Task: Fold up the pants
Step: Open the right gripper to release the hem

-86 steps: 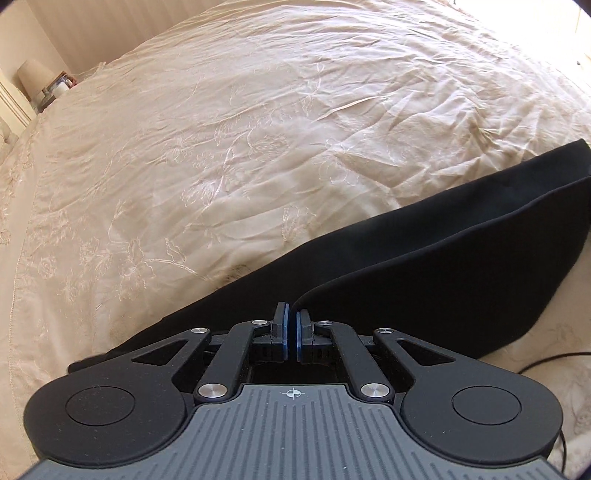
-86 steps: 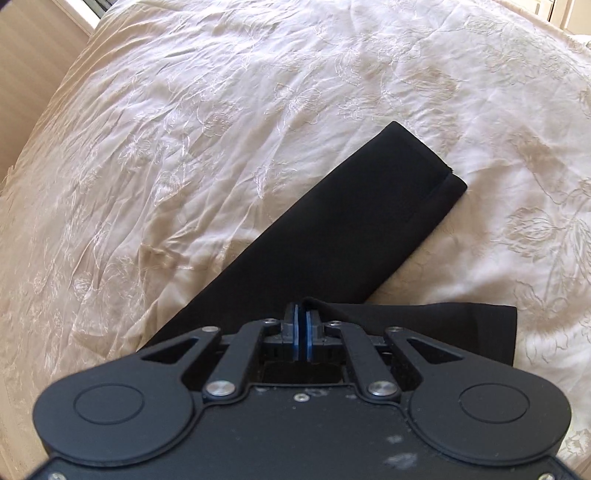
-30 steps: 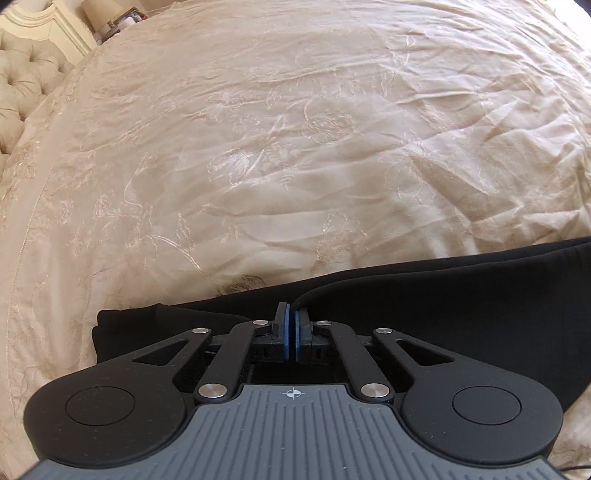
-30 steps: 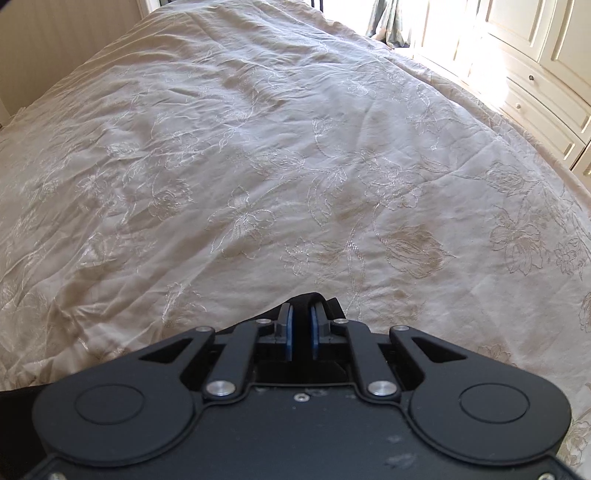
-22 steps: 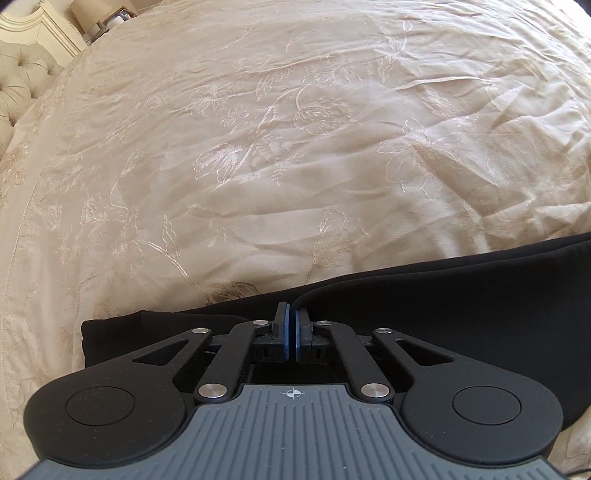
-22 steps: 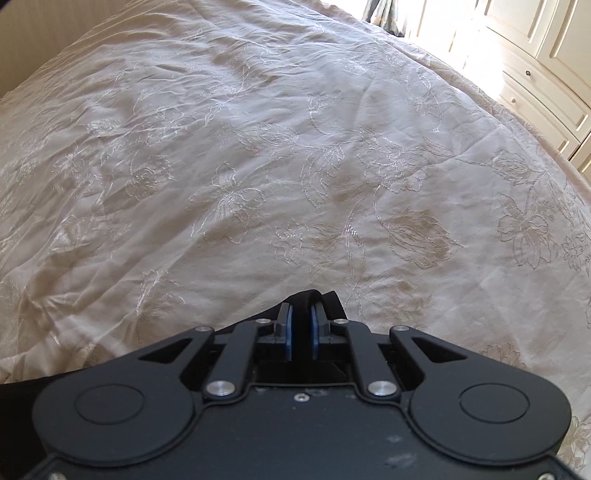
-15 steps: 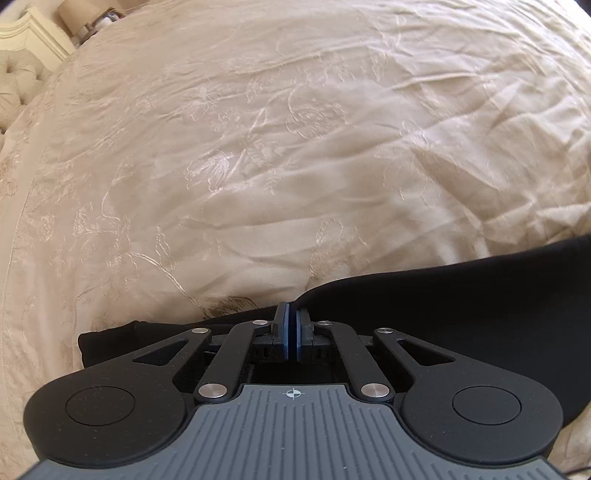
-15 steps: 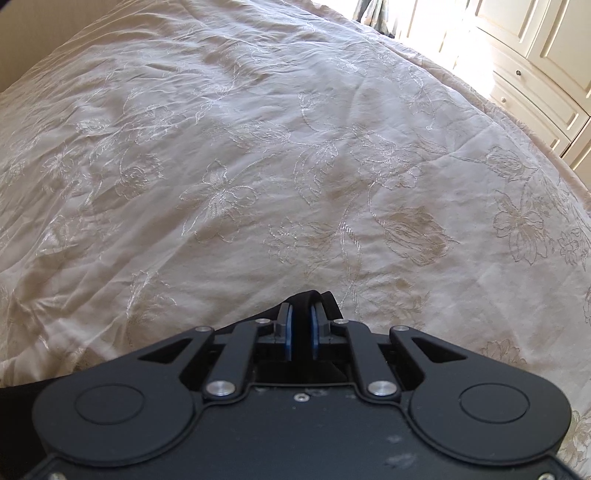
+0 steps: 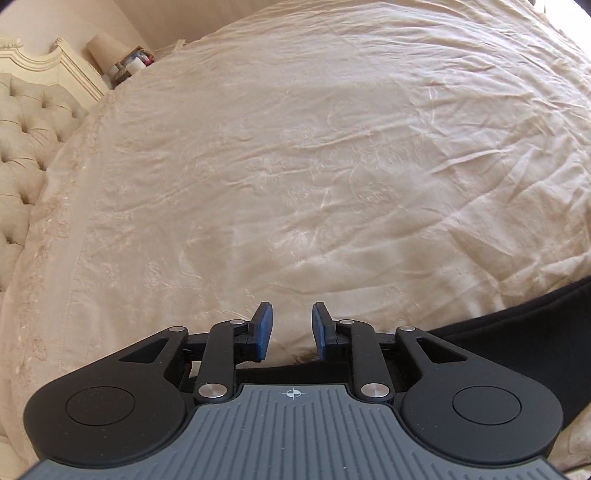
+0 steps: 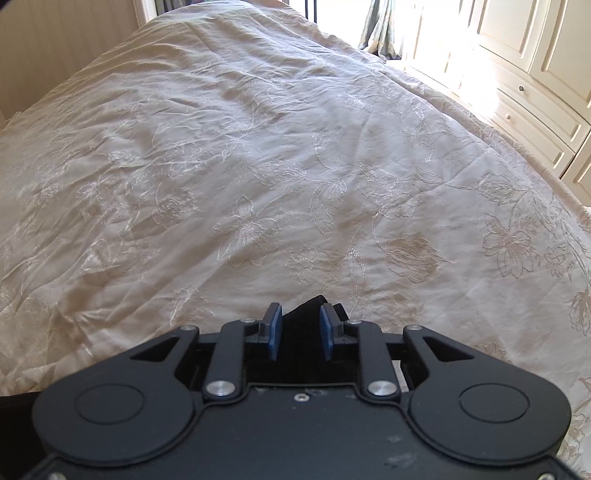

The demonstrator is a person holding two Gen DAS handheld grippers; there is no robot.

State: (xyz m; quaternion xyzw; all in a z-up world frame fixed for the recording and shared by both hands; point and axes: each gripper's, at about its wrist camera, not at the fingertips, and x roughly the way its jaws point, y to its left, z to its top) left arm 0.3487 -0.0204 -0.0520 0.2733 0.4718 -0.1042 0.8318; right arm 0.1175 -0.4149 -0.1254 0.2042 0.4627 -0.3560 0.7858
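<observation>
- Two views inspected, left wrist first: the left gripper (image 9: pixel 290 326) now stands with its blue pads apart and nothing between them; half a second ago they were pinched shut on a black fabric edge. That edge has been let go.
- The black pants (image 9: pixel 509 325) lie on the cream embroidered bedspread (image 9: pixel 295 166), running from beneath the gripper body off the lower right of the frame; a seam line shows along the upper layer. A strip of the cloth also shows under the linkage at lower centre.
- Surroundings, left view: a tufted headboard (image 9: pixel 26 147) at far left, and a bedside lamp (image 9: pixel 105 48) with small items at upper left, all well apart from the work.
- Right wrist view: the right gripper (image 10: pixel 301 330) likewise has its pads spread, where shortly before they were closed on the cloth. A bunched corner of the pants (image 10: pixel 306 317) sits in the gap; whether it touches either pad cannot be told, but it is not clamped.
- More black cloth shows at the lower left edge of this frame, beside the gripper body.
- Judgement: both releases together suggest a fold has been laid down and this step is finished; whether the garment needs a further fold cannot be settled, since most of it is hidden under the tools.
- Surroundings, right view: white cabinets with drawers (image 10: pixel 524 92) at upper right and a curtain (image 10: pixel 384 26) at top centre. No obstruction lies on the bedspread ahead of either gripper.
</observation>
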